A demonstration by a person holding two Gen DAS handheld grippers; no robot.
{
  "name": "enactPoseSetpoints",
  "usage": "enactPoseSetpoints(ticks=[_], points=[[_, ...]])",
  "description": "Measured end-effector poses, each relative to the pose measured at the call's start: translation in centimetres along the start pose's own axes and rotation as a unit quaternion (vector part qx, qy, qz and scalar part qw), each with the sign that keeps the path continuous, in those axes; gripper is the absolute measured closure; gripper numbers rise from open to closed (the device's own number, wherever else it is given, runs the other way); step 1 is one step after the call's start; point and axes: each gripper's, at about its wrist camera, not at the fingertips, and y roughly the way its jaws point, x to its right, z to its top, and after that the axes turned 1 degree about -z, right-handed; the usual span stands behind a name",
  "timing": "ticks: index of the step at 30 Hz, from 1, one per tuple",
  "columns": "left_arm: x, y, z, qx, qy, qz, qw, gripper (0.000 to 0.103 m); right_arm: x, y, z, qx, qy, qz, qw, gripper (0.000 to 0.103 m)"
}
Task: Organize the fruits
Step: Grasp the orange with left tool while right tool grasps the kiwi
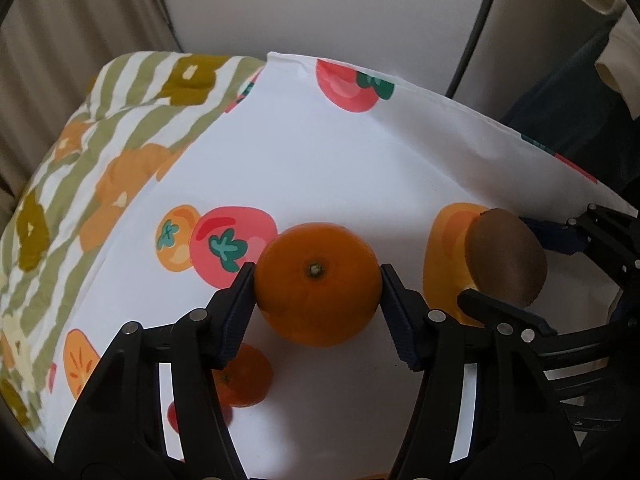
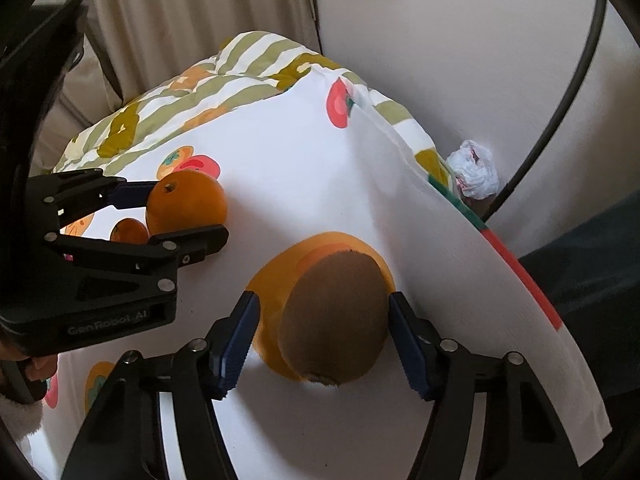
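Note:
A large orange (image 1: 316, 284) rests on a white cloth (image 1: 320, 160) printed with fruits, stem end up. My left gripper (image 1: 318, 276) is shut on it, a blue pad pressed to each side; the right wrist view shows this grip (image 2: 180, 216) side-on. A brown kiwi (image 2: 336, 320) lies over a printed orange fruit between the jaws of my right gripper (image 2: 322, 308). Its right pad is at the kiwi's skin, while the left pad stands a little clear, so this gripper is open. A small mandarin (image 1: 244, 376) lies behind my left finger.
The cloth covers a green-striped flowered quilt (image 1: 120, 120) at the back left. Its right edge (image 2: 520, 280) drops to dark fabric. Behind are a curtain (image 2: 180, 20), a pale wall, a black cable (image 2: 560, 100) and a crumpled white bag (image 2: 474, 170).

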Motion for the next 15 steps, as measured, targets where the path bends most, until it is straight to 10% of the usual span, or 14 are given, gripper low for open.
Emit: enactPoseSetpoints(ticks=[15], points=[[0.0,-2.2,-0.3,0.019,-0.033,0.026,0.9989,0.039,0.9,-0.5,0.2,0.008,-0.007,0.02,1.0,0.058]])
